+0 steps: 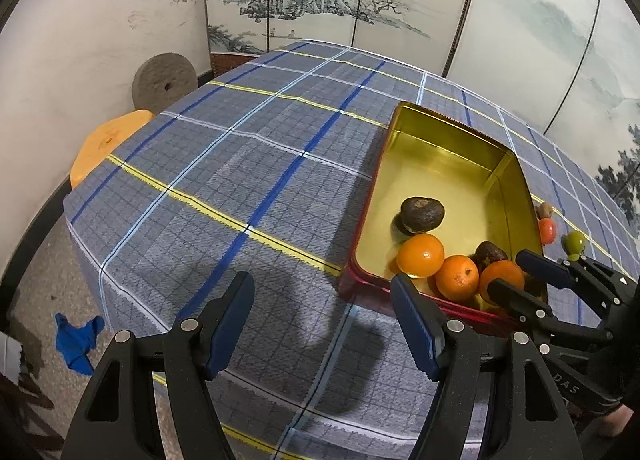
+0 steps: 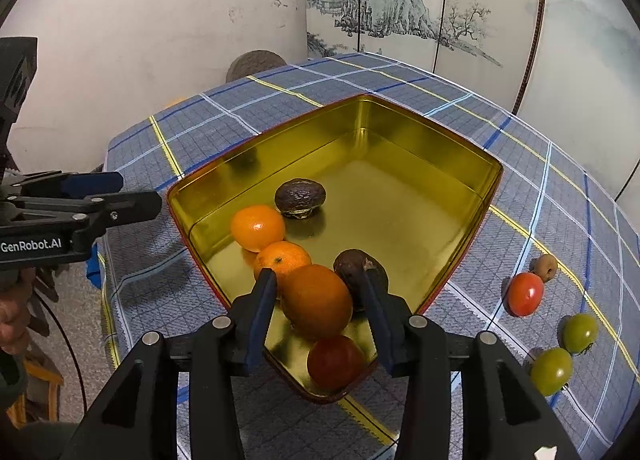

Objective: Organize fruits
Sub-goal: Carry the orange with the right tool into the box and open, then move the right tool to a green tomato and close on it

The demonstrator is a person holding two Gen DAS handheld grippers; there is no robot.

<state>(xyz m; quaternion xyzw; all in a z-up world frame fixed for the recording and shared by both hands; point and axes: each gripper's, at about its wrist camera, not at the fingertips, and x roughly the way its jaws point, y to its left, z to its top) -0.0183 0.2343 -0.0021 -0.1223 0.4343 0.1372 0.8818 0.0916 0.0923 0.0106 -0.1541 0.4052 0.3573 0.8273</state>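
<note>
The right gripper (image 2: 318, 300) sits over the near corner of the gold tin (image 2: 460, 164), its jaws standing on either side of an orange (image 2: 316, 300) with a narrow gap visible at each pad; whether the pads touch the fruit cannot be told, and the jaws read as apart rather than clamped. The left gripper (image 1: 324, 324) hangs with its jaws wide apart and holding nothing, above the plaid tablecloth (image 1: 240, 164) just beside the tin's near left wall. Inside the tin, two mandarins (image 2: 258, 228) and the orange lie in a touching row along the near left wall, with two dark wrinkled fruits (image 2: 300, 196) beside them and a red tomato (image 2: 336, 362) in the nearest corner. On the tablecloth toward the right edge of the tabletop lie a second red tomato (image 2: 525, 294), two green tomatoes (image 2: 552, 370) and a small brown fruit (image 2: 544, 267), well apart from the tin. Risks, as judgement: round fruit on the smooth metal floor is likely to roll when released or nudged; the right finger stands close to the dark fruit and could shove it; a low withdrawal could catch the tin rim and shift the tin; the loose fruit may roll off the tabletop if bumped
</note>
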